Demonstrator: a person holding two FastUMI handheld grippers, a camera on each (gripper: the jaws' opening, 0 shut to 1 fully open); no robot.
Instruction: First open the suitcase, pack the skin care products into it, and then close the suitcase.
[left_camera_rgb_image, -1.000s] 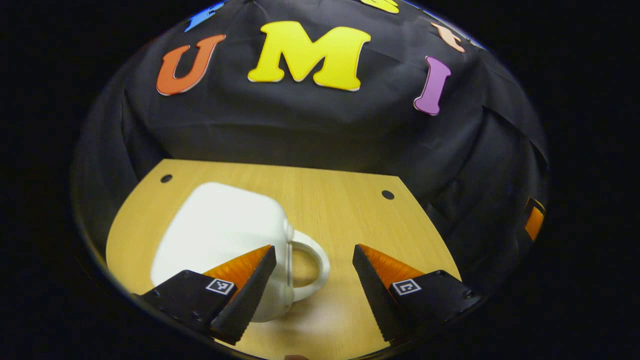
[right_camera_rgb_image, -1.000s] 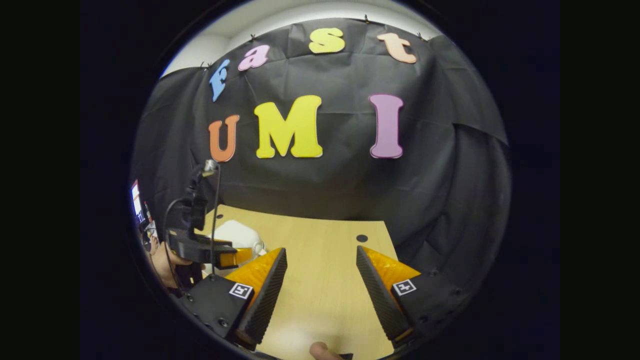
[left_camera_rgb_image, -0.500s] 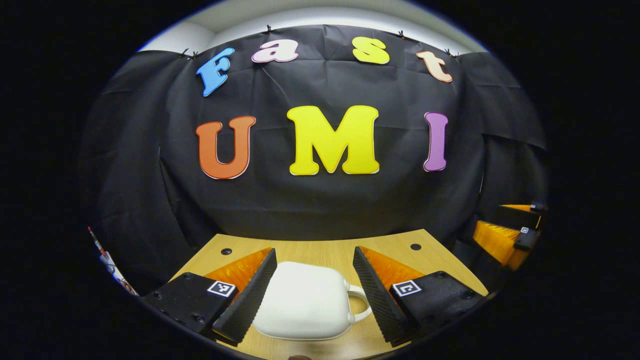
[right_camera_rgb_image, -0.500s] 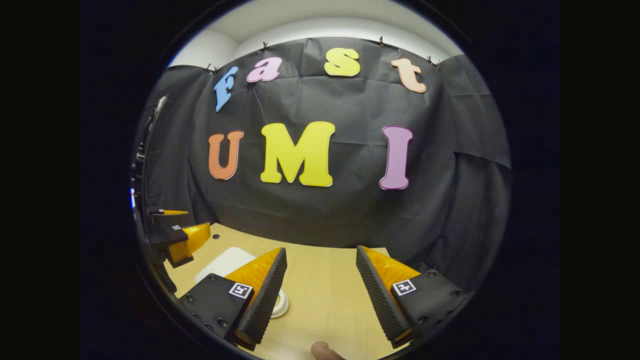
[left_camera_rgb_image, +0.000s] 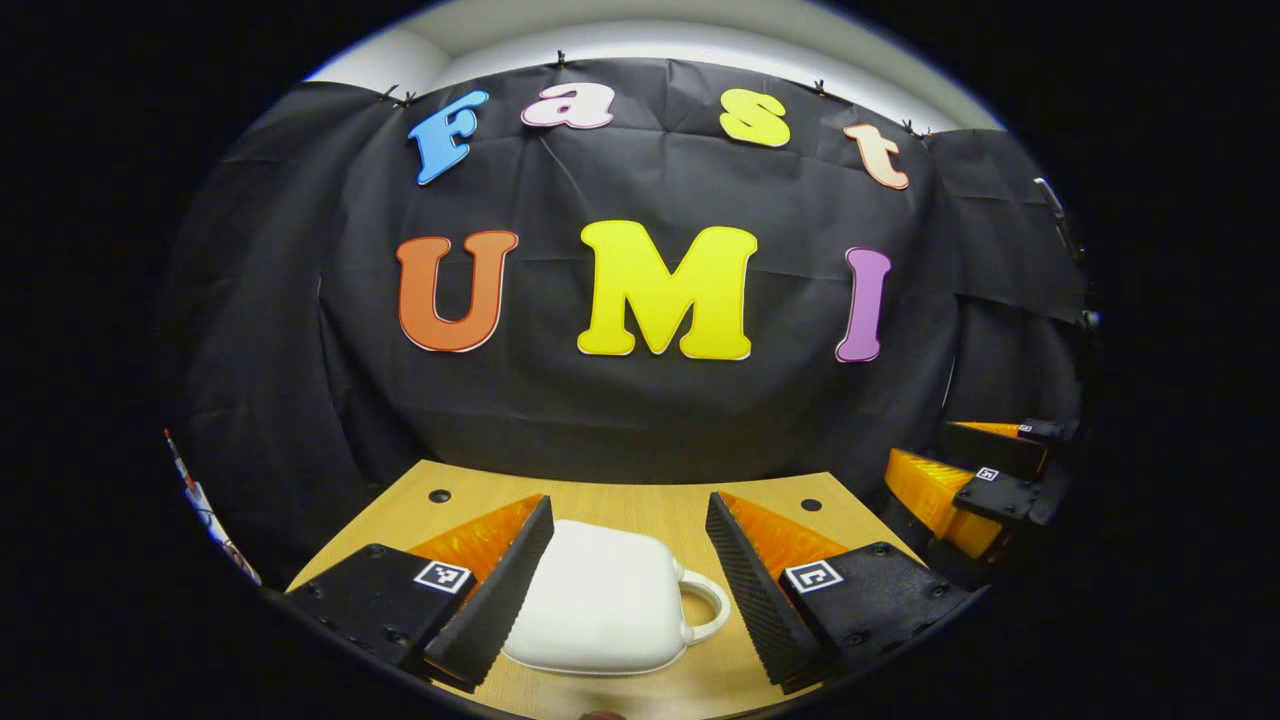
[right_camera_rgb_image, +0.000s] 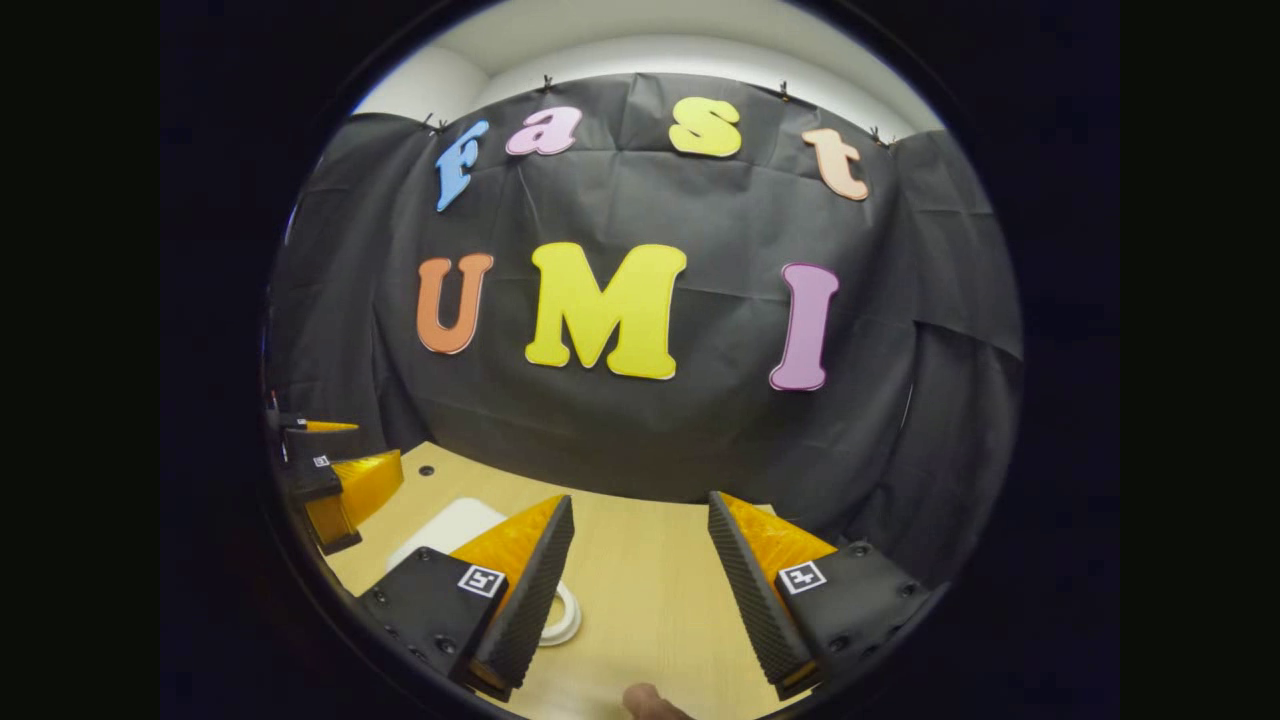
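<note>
Suitcase (left_camera_rgb_image: 600, 600), closed, flat on the bench (left_camera_rgb_image: 640, 500).
Left tool (left_camera_rgb_image: 628, 585) spread wide above it; right tool (right_camera_rgb_image: 640, 585) likewise agape, holding nothing.

Black cloth wall (left_camera_rgb_image: 640, 420), seemingly wooden table (right_camera_rgb_image: 650, 590)

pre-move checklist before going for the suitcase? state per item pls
1. Suitcase on the table, lid shut, handle facing the right side of the left gripper view: ok.
2. Left gripper open, fingers straddling the case and apart from it: ok.
3. Right gripper open, holding nothing, over bare table: ok.
4. Gap between the two grippers: ok, the right one sits off at the edge of the left gripper view, apart from the case.
5. Latch or zip on the case: cannot tell, none visible from here.
6. Skin care products located: cannot tell.
</note>
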